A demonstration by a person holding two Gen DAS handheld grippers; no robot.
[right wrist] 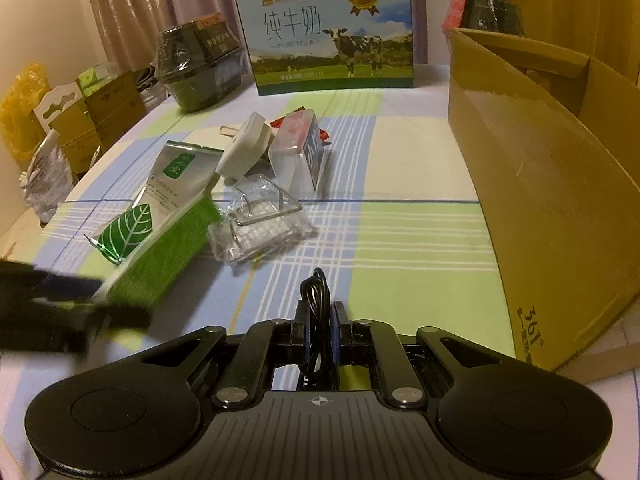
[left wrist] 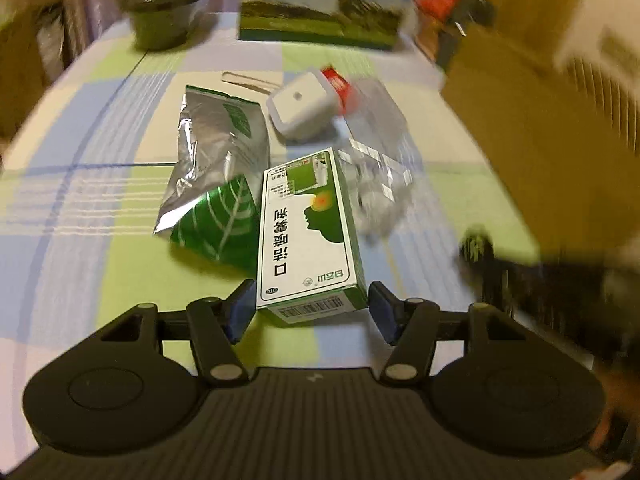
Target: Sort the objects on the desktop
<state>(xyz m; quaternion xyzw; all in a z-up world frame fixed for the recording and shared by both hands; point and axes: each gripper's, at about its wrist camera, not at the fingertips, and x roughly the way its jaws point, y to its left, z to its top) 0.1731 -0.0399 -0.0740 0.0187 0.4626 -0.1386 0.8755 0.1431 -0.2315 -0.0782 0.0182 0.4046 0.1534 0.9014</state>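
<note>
On the checked cloth (left wrist: 100,208), the green box (left wrist: 308,232) reads "口洁喷雾剂"; the tilted-down left gripper (left wrist: 312,304) is half open around it, not squeezing; the right gripper (right wrist: 319,320) pinches a black cable (right wrist: 316,296).

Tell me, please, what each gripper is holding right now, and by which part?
The right gripper pinches a coiled black cable at its middle. The left gripper straddles the green-and-white carton's barcode end; whether it grips cannot be told.

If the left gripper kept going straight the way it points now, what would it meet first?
The green and white medicine box: its near end already sits between the open fingers of the left gripper. Pushing on would likely shove it toward the foil pouch and the clear plastic packet behind.
</note>
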